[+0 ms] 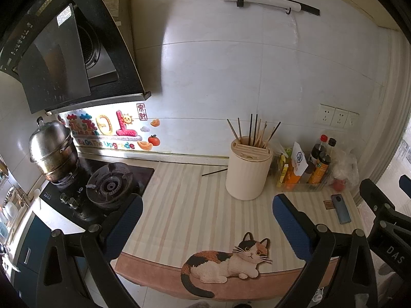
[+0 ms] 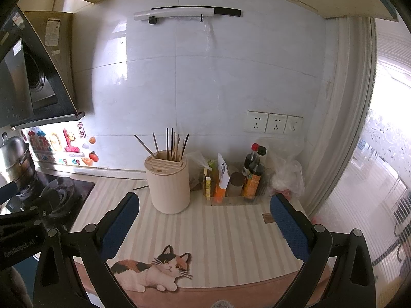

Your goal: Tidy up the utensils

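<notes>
Your left gripper (image 1: 208, 227) has its two blue fingers spread wide, and nothing is between them. Your right gripper (image 2: 204, 225) is spread wide too, and it holds nothing. Both hang over the near edge of the striped mat (image 1: 195, 205) with the cat picture (image 1: 226, 259) on it.

The utensil holder (image 1: 248, 170) stands far from your fingers, near the back wall. In the left view it sits a bit to the right of the middle, past the gap between the fingers. In the right view the holder (image 2: 169, 184) is past the left finger, a bit to the left of the middle. Your fingers are well apart from it.

The holder is a round, cream tub with slots in its top. A bunch of chopsticks (image 1: 254, 131) stands in it. Some are dark and some are light wood, and they lean out in different ways.

One dark chopstick (image 1: 214, 172) lies flat on the mat, just left of the holder. Its right end goes behind the tub.

To the right of the holder is a clear tray (image 1: 303, 186) with bottles (image 1: 321, 161) and packets. A phone (image 1: 341, 208) lies on the mat on the right. The stove (image 1: 110, 187) and a metal pot (image 1: 52, 151) are far to the left.
</notes>
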A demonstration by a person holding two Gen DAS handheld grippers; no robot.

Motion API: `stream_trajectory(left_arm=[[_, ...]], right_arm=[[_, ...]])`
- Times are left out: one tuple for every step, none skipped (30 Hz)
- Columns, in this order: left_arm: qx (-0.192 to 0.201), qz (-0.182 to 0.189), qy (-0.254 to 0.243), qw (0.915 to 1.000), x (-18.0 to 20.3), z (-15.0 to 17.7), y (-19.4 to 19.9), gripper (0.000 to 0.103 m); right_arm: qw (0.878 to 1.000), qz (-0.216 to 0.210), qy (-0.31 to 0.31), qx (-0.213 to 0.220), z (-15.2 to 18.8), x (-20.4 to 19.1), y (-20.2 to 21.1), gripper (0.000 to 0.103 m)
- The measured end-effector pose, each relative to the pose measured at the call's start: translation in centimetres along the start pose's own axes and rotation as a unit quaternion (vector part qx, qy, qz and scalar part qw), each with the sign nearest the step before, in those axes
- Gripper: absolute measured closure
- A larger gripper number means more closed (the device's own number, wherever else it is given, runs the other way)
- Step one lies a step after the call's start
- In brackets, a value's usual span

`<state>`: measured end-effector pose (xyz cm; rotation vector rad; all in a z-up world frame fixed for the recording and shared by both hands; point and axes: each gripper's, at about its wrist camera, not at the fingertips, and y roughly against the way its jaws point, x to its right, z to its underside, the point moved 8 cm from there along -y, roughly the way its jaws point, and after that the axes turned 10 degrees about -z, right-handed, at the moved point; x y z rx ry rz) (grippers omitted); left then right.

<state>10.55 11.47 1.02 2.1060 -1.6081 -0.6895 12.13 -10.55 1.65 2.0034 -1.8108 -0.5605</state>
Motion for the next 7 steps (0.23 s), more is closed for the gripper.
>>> stream_trajectory(left_arm=[[0.0, 0.0, 0.0, 1.0, -0.01, -0.02, 0.03, 0.0], [0.0, 0.0, 0.001, 1.0, 0.01, -0.03, 0.03, 0.0], [0.0, 0.0, 0.001, 1.0, -0.01, 0.0, -0.04, 0.0], [-0.001, 0.001, 0.001, 1.0, -0.01, 0.03, -0.07, 0.0], [-0.001, 0.003, 0.001, 1.0, -0.01, 0.04, -0.11, 0.0], [-0.002, 0.004, 0.0, 1.0, 0.0, 0.08, -0.16, 0.0], [-0.003, 0.005, 0.0, 1.0, -0.02, 0.12, -0.3, 0.0]], right_arm=[[1.0, 0.0, 0.001, 0.0, -0.14, -0.13, -0.04, 0.0], [1.0, -0.001, 0.001, -0.001, -0.28, -0.21, -0.1, 0.0], [1.0, -0.001, 0.001, -0.001, -0.3, -0.24, -0.11, 0.0], [1.0, -0.001, 0.001, -0.001, -0.28, -0.25, -0.09, 0.0], [1.0, 0.0, 0.001, -0.001, -0.27, -0.24, -0.08, 0.0], [1.0, 0.0, 0.001, -0.001, -0.28, -0.26, -0.07, 0.0], [1.0, 0.0, 0.001, -0.001, -0.29, -0.27, -0.07, 0.0]])
